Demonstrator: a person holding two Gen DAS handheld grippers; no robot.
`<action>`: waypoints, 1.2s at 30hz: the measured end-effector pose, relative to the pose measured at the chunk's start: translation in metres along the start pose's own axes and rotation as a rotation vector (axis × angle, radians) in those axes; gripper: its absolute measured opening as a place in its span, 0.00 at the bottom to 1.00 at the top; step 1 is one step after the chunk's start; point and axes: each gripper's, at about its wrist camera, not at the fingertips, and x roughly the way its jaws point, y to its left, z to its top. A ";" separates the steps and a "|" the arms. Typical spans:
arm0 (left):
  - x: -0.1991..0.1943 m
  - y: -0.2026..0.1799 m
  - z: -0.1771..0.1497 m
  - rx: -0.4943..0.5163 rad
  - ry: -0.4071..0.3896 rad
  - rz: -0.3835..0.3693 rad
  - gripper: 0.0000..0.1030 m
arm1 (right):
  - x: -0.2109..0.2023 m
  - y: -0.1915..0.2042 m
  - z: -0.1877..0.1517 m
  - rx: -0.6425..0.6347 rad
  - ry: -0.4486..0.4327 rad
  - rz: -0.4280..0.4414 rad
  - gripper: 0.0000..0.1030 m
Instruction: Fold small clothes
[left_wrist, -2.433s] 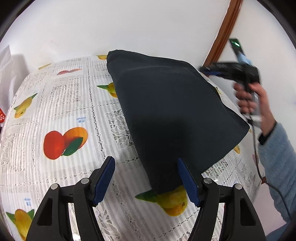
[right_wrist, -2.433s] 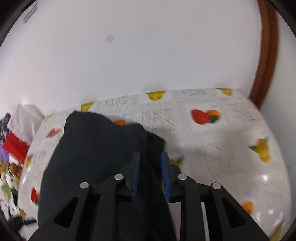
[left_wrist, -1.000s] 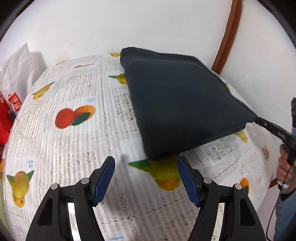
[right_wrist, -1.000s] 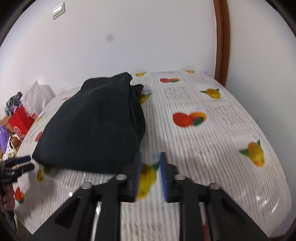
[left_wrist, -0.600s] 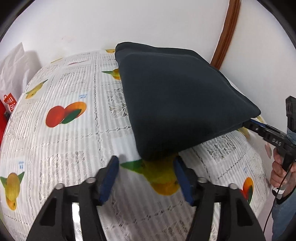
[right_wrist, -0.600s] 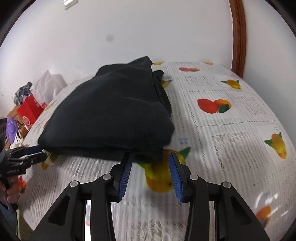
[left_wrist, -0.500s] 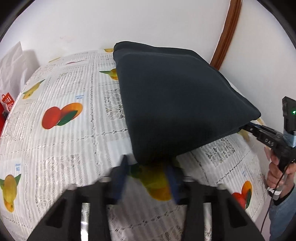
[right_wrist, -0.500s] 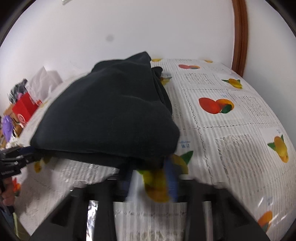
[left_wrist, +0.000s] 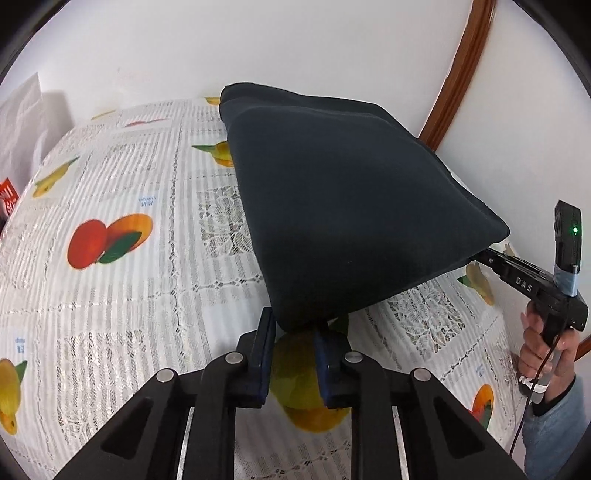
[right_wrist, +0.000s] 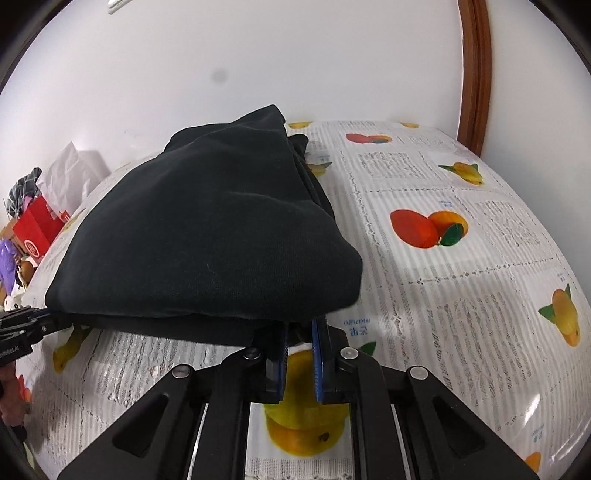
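Note:
A folded dark garment (left_wrist: 351, 206) lies on a table under a fruit-print cloth (left_wrist: 129, 277). My left gripper (left_wrist: 293, 325) has its jaws closing on the garment's nearest corner, which sits pinched between the blue pads. In the right wrist view the same garment (right_wrist: 207, 236) fills the middle. There my right gripper (right_wrist: 298, 328) is nipped on the corner of its lower layer. Each view shows the other gripper at the neighbouring corner: the right gripper (left_wrist: 484, 254) held by a hand (left_wrist: 543, 350), and the left gripper (right_wrist: 37, 317).
A white bag (right_wrist: 70, 170), a red box (right_wrist: 33, 229) and other clutter stand off the table's left end. A brown wooden door frame (right_wrist: 476, 74) runs up the white wall at the right. The bare tablecloth (right_wrist: 461, 295) stretches to the right of the garment.
Both grippers came forward to the garment's near corners. Their jaws went from wide apart to narrowed onto the fabric. The garment itself lies where it lay.

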 end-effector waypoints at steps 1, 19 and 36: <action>0.000 0.000 -0.001 0.005 0.004 0.002 0.18 | -0.005 0.000 -0.001 -0.011 0.000 0.000 0.12; 0.005 -0.007 -0.004 0.054 -0.019 0.016 0.45 | 0.006 -0.013 0.060 0.031 -0.019 0.108 0.33; 0.002 0.000 0.000 0.034 -0.005 -0.002 0.45 | -0.024 -0.020 0.040 0.063 -0.145 0.089 0.04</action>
